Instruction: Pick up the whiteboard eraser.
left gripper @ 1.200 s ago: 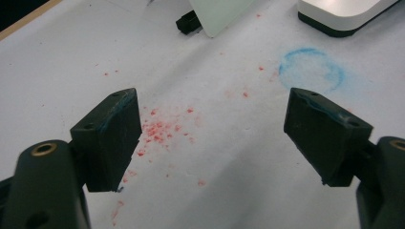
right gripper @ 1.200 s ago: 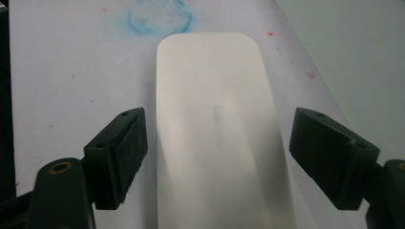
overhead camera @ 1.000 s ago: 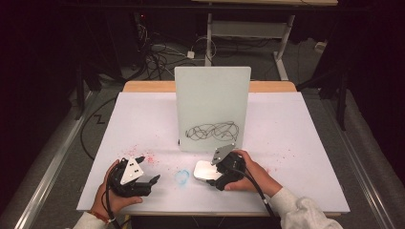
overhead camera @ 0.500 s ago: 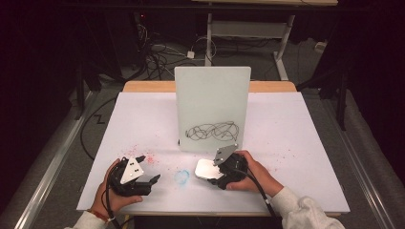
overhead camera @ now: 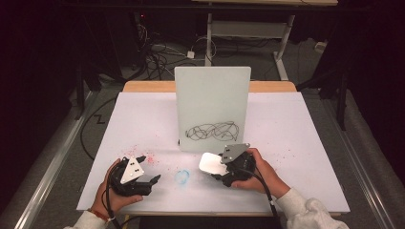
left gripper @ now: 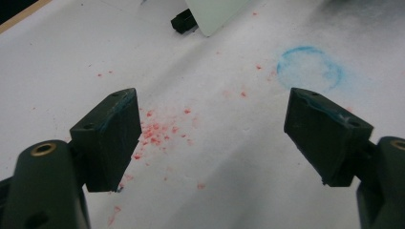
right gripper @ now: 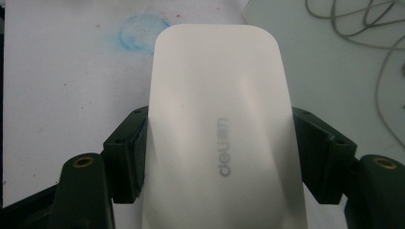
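1. The left gripper (overhead camera: 143, 177) rests near the table's front edge, jaws wide apart and holding nothing, over red flecks (left gripper: 153, 133); it has barely moved in the last second.
2. The right gripper (overhead camera: 217, 168) stays clamped on a smooth white rounded eraser block (right gripper: 219, 124), now edged slightly toward the board.
3. Beyond, the upright white board (overhead camera: 212, 107) carries a dark scribble (overhead camera: 212, 131), likely the eraser's target.

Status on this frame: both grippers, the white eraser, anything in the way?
Left gripper open, empty, over red specks. Right gripper shut on white eraser, near the whiteboard with its black scribble. Nothing blocking.
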### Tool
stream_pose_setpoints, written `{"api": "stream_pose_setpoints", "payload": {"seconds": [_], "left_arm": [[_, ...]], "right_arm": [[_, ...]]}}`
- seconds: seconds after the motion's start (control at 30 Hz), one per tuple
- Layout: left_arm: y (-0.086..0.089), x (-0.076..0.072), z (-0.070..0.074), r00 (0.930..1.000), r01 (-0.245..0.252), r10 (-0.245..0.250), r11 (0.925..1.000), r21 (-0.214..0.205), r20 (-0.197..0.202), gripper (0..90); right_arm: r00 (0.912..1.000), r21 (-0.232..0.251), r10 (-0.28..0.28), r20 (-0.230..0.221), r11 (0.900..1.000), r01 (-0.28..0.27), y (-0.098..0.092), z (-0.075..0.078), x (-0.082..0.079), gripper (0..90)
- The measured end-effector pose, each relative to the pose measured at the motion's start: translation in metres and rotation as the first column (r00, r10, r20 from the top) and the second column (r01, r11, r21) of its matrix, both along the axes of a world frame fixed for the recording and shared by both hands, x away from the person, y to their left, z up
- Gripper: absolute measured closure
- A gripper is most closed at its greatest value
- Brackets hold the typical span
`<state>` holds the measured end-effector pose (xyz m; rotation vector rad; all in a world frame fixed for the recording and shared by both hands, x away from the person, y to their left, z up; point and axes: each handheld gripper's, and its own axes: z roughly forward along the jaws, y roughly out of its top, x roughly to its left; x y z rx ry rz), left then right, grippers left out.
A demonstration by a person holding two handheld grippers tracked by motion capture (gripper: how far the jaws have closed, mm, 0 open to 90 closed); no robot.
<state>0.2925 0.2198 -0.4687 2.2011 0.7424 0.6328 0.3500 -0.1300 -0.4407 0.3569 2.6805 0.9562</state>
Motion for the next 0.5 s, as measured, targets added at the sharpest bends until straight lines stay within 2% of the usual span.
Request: {"api": "stream_pose_setpoints", "payload": {"seconds": [0.07, 0.1, 0.13, 0.17, 0.3, 0.37, 0.5], "left_arm": [[-0.001, 0.001, 0.0, 0.9999, -0.006, 0.006, 1.0, -0.005, -0.009, 19.6], [-0.001, 0.002, 0.0, 1.0, -0.001, 0.001, 1.0, -0.001, 0.0, 19.6], [-0.001, 0.002, 0.0, 0.9999, -0.004, 0.004, 1.0, -0.004, -0.012, 19.6], [-0.001, 0.003, 0.0, 1.0, 0.001, 0.0, 1.0, 0.002, -0.001, 19.6], [-0.001, 0.005, -0.002, 0.9998, -0.003, 0.003, 1.0, -0.002, -0.019, 19.6], [-0.001, 0.005, -0.001, 1.0, 0.001, -0.001, 1.0, 0.001, -0.006, 19.6], [-0.002, 0.006, -0.002, 0.9999, 0.01, -0.01, 1.0, 0.001, -0.012, 19.6]], "right_arm": [[1.0, 0.002, 0.001, 0.002, 1.0, -0.001, -0.001, 0.001, 0.0, 30.5], [0.9999, 0.011, -0.005, 0.01, 0.9999, 0.004, -0.004, 0.003, 0.001, 30.5], [0.9999, 0.011, -0.006, 0.014, 0.9999, 0.006, -0.005, 0.003, 0.001, 30.5], [0.9999, 0.011, -0.006, 0.014, 0.9999, 0.006, -0.005, 0.003, 0.001, 30.5], [0.9993, 0.026, -0.027, 0.024, 0.9993, 0.027, -0.011, 0.005, 0.005, 30.5], [0.9984, 0.027, -0.046, 0.035, 0.9986, 0.045, -0.013, 0.006, 0.005, 30.6], [0.9974, 0.046, -0.055, 0.047, 0.9976, 0.052, -0.016, 0.008, 0.005, 30.6]]}}
